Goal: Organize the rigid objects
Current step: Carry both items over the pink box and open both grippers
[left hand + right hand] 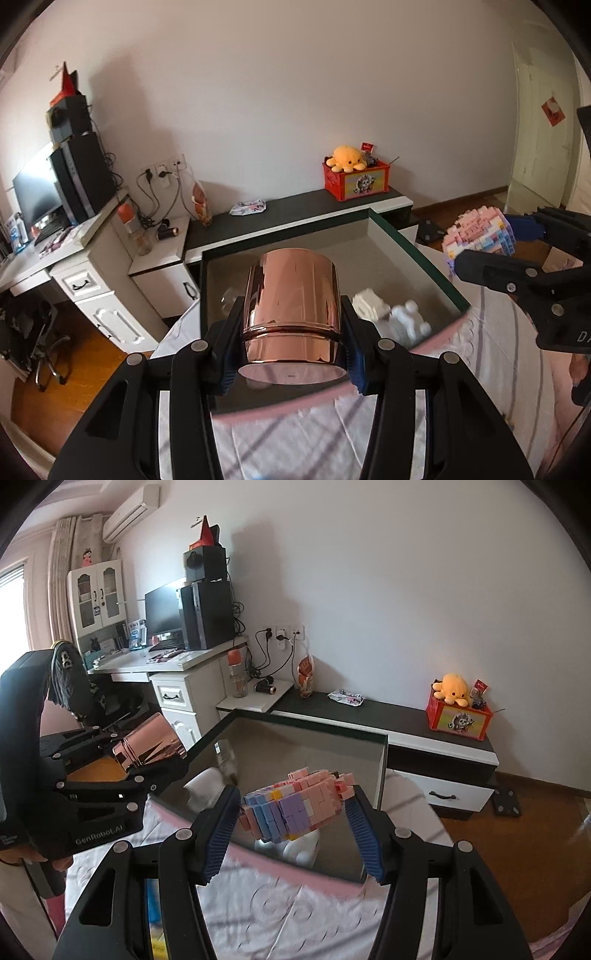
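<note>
Gripping a copper cup (291, 314), the left gripper (291, 354) has its jaws partly open, pads pressed on both sides, above the box's (417, 251) near rim. Right wrist view: right gripper (295, 823), jaws half open, clamps a block model (295, 805) over the box's near edge, clear space beyond.

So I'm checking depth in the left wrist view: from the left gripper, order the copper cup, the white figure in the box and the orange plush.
1. Copper cup, held in the left gripper.
2. White figure, in the box, right.
3. Orange plush, far cabinet, against the wall.
</note>
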